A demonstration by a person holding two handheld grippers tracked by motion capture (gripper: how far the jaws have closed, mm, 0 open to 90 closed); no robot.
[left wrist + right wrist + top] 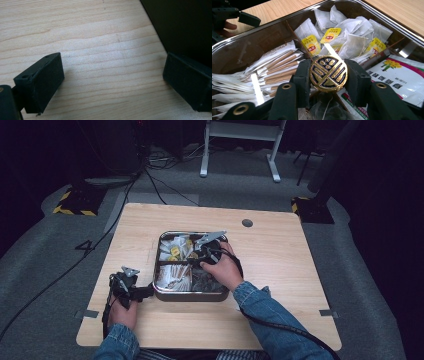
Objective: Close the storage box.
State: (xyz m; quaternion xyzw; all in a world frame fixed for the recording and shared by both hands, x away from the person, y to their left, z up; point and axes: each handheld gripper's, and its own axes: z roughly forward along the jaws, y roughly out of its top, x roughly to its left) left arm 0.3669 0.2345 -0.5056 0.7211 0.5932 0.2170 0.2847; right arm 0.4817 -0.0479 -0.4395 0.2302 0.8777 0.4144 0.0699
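A shiny metal tray (190, 296) with dividers stands at the middle of the wooden table (280, 265). It holds yellow-tagged tea bags (352, 37), paper stick packets (279, 67) and a flower-printed sachet (397, 75). At the crossing of the dividers sits a round gold-and-black knob (328, 72). My right gripper (328, 75) reaches down into the tray (262, 32), both pads pressed against the knob's sides. On the table just left of the tray lies my left gripper (112, 80), jaws wide open over bare wood. Its one fingertip (187, 82) is beside the tray's dark wall (185, 25).
A round cable hole (247, 223) is in the table's far side. Black cables trail from both grippers off the near edge. Beyond the table, on the grey floor, stand a white frame (240, 150) and hazard-striped bases (75, 202).
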